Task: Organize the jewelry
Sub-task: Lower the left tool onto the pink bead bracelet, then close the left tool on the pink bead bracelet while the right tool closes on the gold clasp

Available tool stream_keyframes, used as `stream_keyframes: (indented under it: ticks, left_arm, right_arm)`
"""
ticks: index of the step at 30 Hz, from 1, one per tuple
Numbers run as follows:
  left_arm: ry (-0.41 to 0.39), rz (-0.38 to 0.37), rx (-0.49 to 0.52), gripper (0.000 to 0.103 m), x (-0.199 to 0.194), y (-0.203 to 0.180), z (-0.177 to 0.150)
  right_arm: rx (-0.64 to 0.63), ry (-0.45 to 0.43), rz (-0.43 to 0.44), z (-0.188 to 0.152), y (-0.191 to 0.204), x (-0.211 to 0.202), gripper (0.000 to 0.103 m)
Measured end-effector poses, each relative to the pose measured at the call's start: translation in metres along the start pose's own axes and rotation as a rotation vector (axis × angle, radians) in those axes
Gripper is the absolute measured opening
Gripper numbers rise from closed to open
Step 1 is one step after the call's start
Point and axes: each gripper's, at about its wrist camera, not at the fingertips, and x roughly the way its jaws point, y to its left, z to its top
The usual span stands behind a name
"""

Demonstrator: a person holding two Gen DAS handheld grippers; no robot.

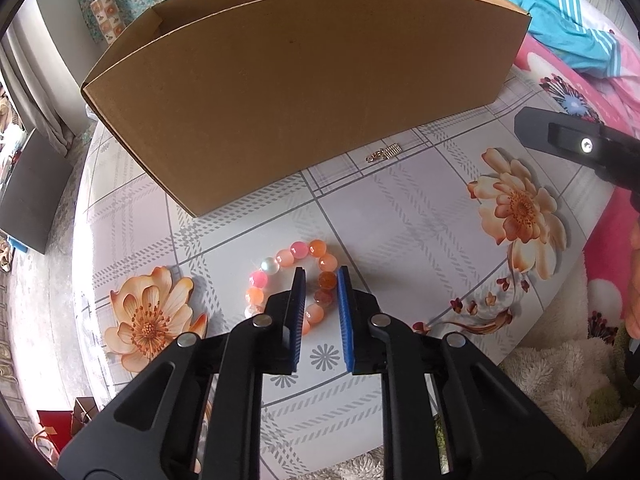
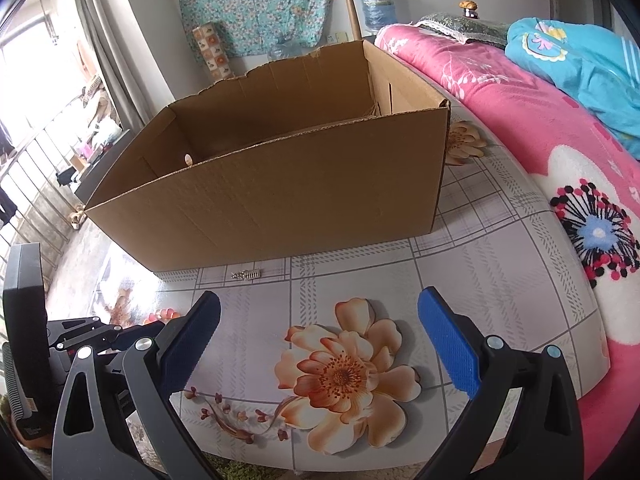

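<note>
The left claw [image 1: 321, 276] is nearly closed, pinching one side of the bead bracelet [image 1: 292, 280] on the worktop [image 1: 400, 220]. The right claw [image 2: 320, 316] gapes empty over bare worktop before the cardboard box [image 2: 280, 192].

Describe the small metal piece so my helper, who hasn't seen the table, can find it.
Find the big cardboard box on the flowered tablecloth. Just before its near wall lies the small silver trinket. Unlike the round orange-pink bead bracelet, it is tiny, metallic and colourless.
</note>
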Motion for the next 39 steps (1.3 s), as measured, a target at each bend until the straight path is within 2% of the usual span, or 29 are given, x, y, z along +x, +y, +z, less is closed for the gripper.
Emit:
stream_keyframes:
  ticks: [4, 8, 13, 16, 18, 26, 34, 36, 39]
  left_arm:
    - [-0.008, -0.011, 0.006, 0.009, 0.0, 0.0, 0.003]
    - [-0.027, -0.033, -0.016, 0.009, -0.001, 0.007, 0.001]
    - [-0.054, -0.06, -0.059, 0.009, -0.003, 0.024, -0.005]
    - [-0.08, -0.07, -0.066, 0.009, -0.006, 0.033, -0.008]
    - [-0.1, -0.082, -0.071, 0.009, -0.009, 0.039, -0.01]
    - [-0.115, -0.146, -0.095, 0.009, -0.011, 0.06, -0.014]
    - [-0.096, -0.181, -0.089, 0.009, -0.001, 0.063, -0.012]
    - [-0.098, -0.186, -0.092, 0.009, -0.001, 0.062, -0.009]
    - [-0.099, -0.19, -0.094, 0.009, 0.0, 0.063, -0.008]
  right_arm:
    - [0.006, -0.007, 0.014, 0.0, -0.001, 0.001, 0.096]
    - [0.001, -0.001, 0.043, 0.002, 0.003, 0.006, 0.096]
    - [-0.066, 0.025, 0.079, 0.005, 0.026, 0.023, 0.096]
    - [-0.095, 0.045, 0.091, 0.008, 0.039, 0.036, 0.086]
    - [-0.118, 0.061, 0.074, 0.008, 0.046, 0.048, 0.075]
    - [-0.174, 0.111, -0.008, 0.01, 0.062, 0.078, 0.049]
    - [-0.224, 0.113, -0.065, 0.011, 0.076, 0.084, 0.038]
    - [-0.235, 0.119, -0.056, 0.011, 0.078, 0.084, 0.029]
    - [-0.237, 0.13, -0.046, 0.011, 0.082, 0.083, 0.02]
